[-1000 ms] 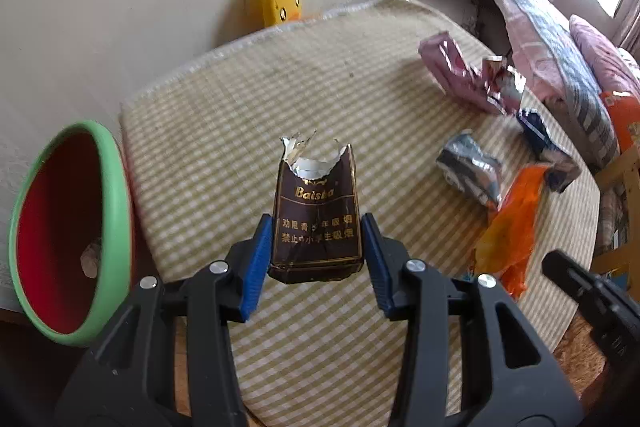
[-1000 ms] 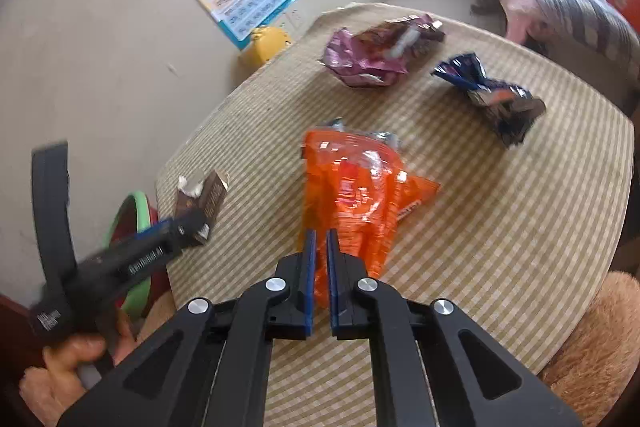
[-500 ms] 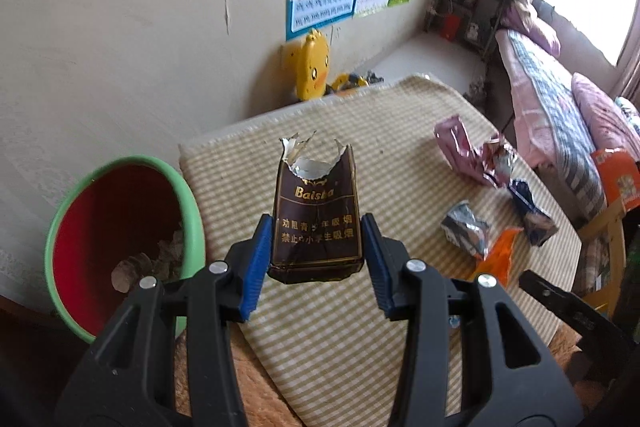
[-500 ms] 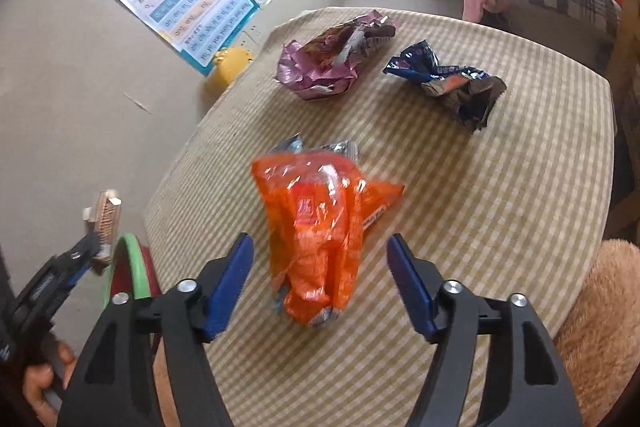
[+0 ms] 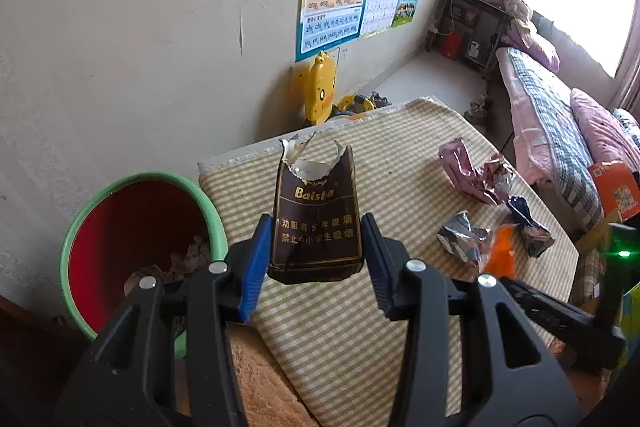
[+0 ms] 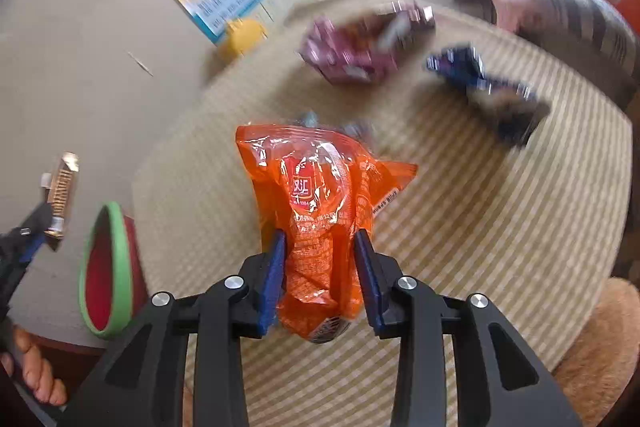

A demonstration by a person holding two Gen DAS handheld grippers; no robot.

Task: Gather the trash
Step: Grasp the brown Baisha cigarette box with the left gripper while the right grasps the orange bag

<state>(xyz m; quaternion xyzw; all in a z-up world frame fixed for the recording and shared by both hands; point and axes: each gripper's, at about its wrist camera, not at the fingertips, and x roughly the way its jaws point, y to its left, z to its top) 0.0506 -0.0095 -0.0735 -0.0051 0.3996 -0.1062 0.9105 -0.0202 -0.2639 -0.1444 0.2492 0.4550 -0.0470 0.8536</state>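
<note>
Pinching a torn brown cigarette pack with gold lettering point(image 5: 316, 223) by its two sides, the left gripper point(image 5: 316, 247) holds it upright in the air, above the near edge of the worktop covered in a beige checked cloth point(image 5: 360, 327). Just left of that edge stands a round red bin with a green rim point(image 5: 132, 227), with crumpled paper lying at its bottom. In the right wrist view the same pack point(image 6: 62, 195) shows at the far left, raised above the bin point(image 6: 106, 267).

The right gripper point(image 6: 320, 267) has its jaws closing around the lower end of a crinkled orange plastic snack bag point(image 6: 320, 187), which sits between the blue pads point(image 6: 274, 271) and bulges there; the pads touch its sides.

Farther back on the cloth lie a crumpled pink-purple foil wrapper point(image 6: 352, 55) and, apart from it to the right, a dark blue wrapper point(image 6: 488, 87), both blurred. From the left wrist, a small silvery crumpled wrapper point(image 5: 460, 235) lies beside the orange bag point(image 5: 498, 251).
</note>
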